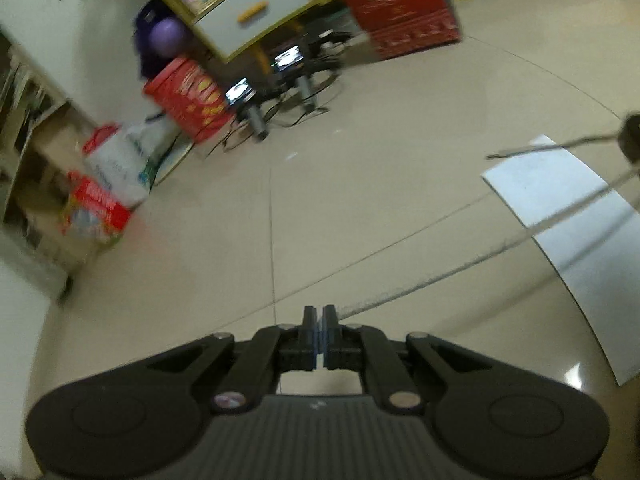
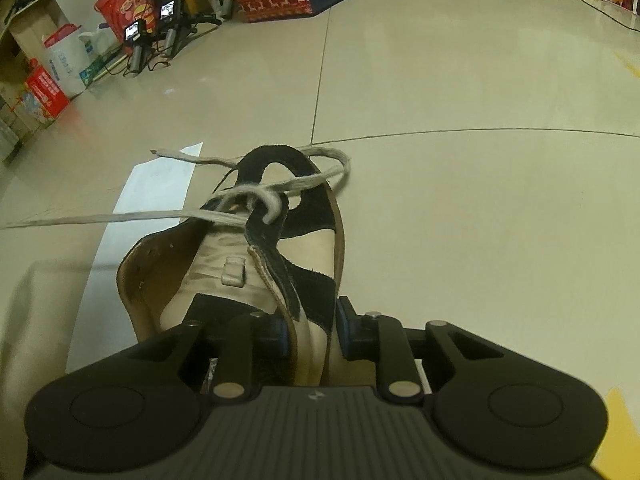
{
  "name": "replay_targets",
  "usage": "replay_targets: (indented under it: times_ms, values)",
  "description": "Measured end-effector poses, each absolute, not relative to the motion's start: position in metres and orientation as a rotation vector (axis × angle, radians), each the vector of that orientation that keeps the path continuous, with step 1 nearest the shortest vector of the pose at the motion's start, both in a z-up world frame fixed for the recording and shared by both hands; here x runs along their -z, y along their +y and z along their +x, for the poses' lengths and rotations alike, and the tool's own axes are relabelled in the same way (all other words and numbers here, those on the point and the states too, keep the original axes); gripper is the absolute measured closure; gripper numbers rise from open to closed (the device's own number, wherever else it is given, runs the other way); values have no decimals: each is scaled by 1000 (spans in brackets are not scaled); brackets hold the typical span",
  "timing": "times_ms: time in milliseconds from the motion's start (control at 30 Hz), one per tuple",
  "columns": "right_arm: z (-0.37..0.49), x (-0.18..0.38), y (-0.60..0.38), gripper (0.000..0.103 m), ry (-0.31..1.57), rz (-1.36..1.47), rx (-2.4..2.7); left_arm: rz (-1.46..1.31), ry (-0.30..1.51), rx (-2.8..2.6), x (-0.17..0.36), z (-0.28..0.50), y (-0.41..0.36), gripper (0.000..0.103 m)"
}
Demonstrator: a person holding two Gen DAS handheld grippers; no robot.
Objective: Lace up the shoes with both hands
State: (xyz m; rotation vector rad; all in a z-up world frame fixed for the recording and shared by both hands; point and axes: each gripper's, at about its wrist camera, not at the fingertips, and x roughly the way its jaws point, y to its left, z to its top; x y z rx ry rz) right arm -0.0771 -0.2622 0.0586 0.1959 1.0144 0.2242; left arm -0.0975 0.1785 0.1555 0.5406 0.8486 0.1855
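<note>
Left wrist view: left gripper has its jaws pinched together on a flat grey shoelace; the lace runs taut up to the right toward a dark blurred edge, probably the shoe, past a white paper sheet on the beige tiled floor. Picture is blurred.

Right wrist view: right gripper is narrowed on the heel collar of a tan and black suede shoe, pads touching both sides, pinning it over the paper sheet. The lace crosses at the top eyelets, one strand stretched off left, a loose loop at the toe end.

Step, as I judge it: tightening the lace through the eyelets. Next calls for keeping the heel steady, drawing slack out, then taking the free end for the next crossing
</note>
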Motion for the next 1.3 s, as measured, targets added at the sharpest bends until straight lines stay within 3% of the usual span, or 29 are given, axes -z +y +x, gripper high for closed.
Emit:
replay_targets:
  times_ms: [200,300,500,700,800,1000,1100,1300]
  values:
    - [-77,-59,-265,81,1016,209,-243,495,1008,-119,-125,-90,177,99]
    - [-79,-62,-266,77,1016,201,-270,521,990,-63,-115,-90,154,95]
    - [-85,-76,-262,74,983,140,-322,504,939,-59,-128,-80,146,71]
    - [-79,-87,-255,77,924,94,-362,404,820,180,-153,-70,100,58]
    - [-74,-89,-252,84,923,89,-384,440,778,367,-139,-59,41,58]
    - [-69,-89,-256,84,937,88,-408,585,736,692,-106,-44,-51,58]
    - [-67,-87,-265,92,951,162,-399,615,754,771,-96,-30,-70,58]
    - [-64,-77,-287,94,976,375,-376,697,782,913,-83,-21,-79,58]
